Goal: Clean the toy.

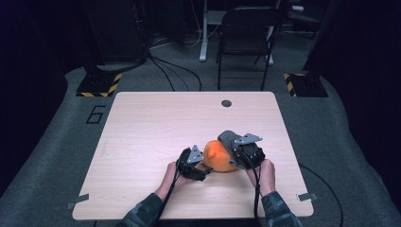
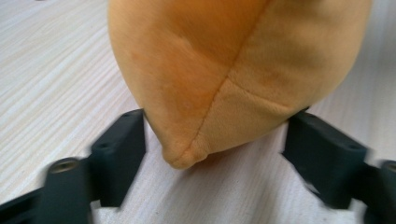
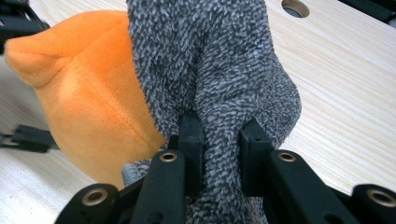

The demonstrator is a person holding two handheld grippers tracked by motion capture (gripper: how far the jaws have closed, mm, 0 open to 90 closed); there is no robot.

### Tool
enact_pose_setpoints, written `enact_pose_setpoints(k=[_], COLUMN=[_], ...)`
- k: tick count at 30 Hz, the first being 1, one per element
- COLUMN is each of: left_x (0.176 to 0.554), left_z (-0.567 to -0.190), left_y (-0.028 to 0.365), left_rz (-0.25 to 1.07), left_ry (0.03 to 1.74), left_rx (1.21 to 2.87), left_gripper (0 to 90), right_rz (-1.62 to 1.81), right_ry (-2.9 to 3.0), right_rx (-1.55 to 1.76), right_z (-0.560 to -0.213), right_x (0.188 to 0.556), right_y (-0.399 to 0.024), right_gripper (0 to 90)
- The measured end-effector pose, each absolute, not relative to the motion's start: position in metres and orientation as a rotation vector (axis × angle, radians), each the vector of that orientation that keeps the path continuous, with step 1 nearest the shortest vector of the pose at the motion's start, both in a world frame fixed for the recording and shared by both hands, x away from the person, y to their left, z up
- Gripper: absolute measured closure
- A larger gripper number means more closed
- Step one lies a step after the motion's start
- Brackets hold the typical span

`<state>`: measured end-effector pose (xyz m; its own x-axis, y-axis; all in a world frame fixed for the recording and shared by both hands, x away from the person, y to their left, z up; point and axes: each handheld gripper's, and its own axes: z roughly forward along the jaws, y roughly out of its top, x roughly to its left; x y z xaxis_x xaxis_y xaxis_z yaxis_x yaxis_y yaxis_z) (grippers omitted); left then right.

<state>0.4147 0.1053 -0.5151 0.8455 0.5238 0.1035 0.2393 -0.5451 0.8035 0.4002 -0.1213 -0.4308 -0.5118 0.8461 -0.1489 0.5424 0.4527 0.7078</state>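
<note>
The right gripper (image 3: 219, 140) has its jaws pinched narrow on a fold of grey sock (image 3: 210, 70), the fuzzy cloth bunched between the pads. In the high view that gripper (image 1: 236, 153) sits right of centre, low in the frame, with the sock (image 1: 229, 138) draped over the orange plush (image 1: 218, 156). The left gripper (image 2: 215, 140) stands with its jaws fairly wide on either side of the plush's (image 2: 233, 70) pointed, seamed end; the pads look close to its sides, but I cannot tell whether they press on it. From above, the left gripper (image 1: 191, 163) lies just left of the plush, near the front of the bench (image 1: 151, 123).

The plush rests on the bench, lower middle of the high view, with the sock over its right part.

What could go wrong, as I judge it: the tapered end is soft and rounded, so if the left jaws close there it may squeeze out and skid away. A pull on the sock then would drag the whole plush along, or the thin pinch of cloth could slip free of the right jaws.

The only writing I can read is a large "6" (image 1: 96, 114) marked on the floor, left of the bench.
</note>
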Motion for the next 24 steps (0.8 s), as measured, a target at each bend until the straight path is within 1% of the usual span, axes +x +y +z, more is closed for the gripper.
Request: enact_pose_setpoints(k=[1,2,4,6,7,8,11,13,15,18,19,20,21,22,24], left_x=[0.414,0.414,0.411,0.410,0.410,0.408,0.408,0.407,0.407,0.407,0.407,0.407,0.407,0.408,0.408], left_z=[-0.516,-0.516,-0.516,-0.517,-0.517,-0.517,-0.517,-0.518,-0.518,-0.519,-0.519,-0.519,-0.519,-0.519,-0.520], left_y=[0.104,0.104,0.103,0.103,0.103,0.102,0.101,0.101,0.101,0.102,0.102,0.103,0.103,0.103,0.103], left_rz=[0.450,0.450,0.479,0.501,0.501,0.533,0.553,0.559,0.564,0.548,0.548,0.549,0.549,0.552,0.558], left_ry=[0.548,0.548,0.540,0.539,0.539,0.537,0.535,0.529,0.520,0.524,0.524,0.518,0.518,0.507,0.497], left_rx=[2.160,2.160,2.147,2.134,2.134,2.131,2.131,2.115,2.110,2.105,2.105,2.109,2.109,2.111,2.105], left_gripper=[25.4,29.6,32.5,39.3,43.2,49.1,59.8,64.5,67.4,68.2,68.5,68.9,69.2,69.6,69.8], right_rz=[0.826,0.826,0.822,0.825,0.824,0.827,0.834,0.853,0.878,0.886,0.886,0.867,0.867,0.827,0.796], right_ry=[2.218,2.218,2.218,2.220,2.217,2.214,2.216,2.205,2.185,2.127,2.127,2.081,2.081,2.057,2.065], right_rx=[1.160,1.160,1.162,1.157,1.158,1.159,1.153,1.152,1.157,1.196,1.196,1.274,1.274,1.328,1.380], right_z=[-0.431,-0.431,-0.431,-0.431,-0.431,-0.431,-0.431,-0.429,-0.423,-0.414,-0.414,-0.413,-0.413,-0.420,-0.431], right_x=[0.400,0.400,0.400,0.400,0.400,0.400,0.400,0.399,0.398,0.397,0.397,0.397,0.397,0.399,0.402], right_y=[-0.121,-0.121,-0.121,-0.122,-0.121,-0.121,-0.122,-0.124,-0.131,-0.153,-0.153,-0.173,-0.173,-0.190,-0.199], right_gripper=[75.2,75.2,75.2,75.2,75.2,75.2,75.1,75.0,75.0,75.0,75.0,74.8,74.8,74.7,74.6])
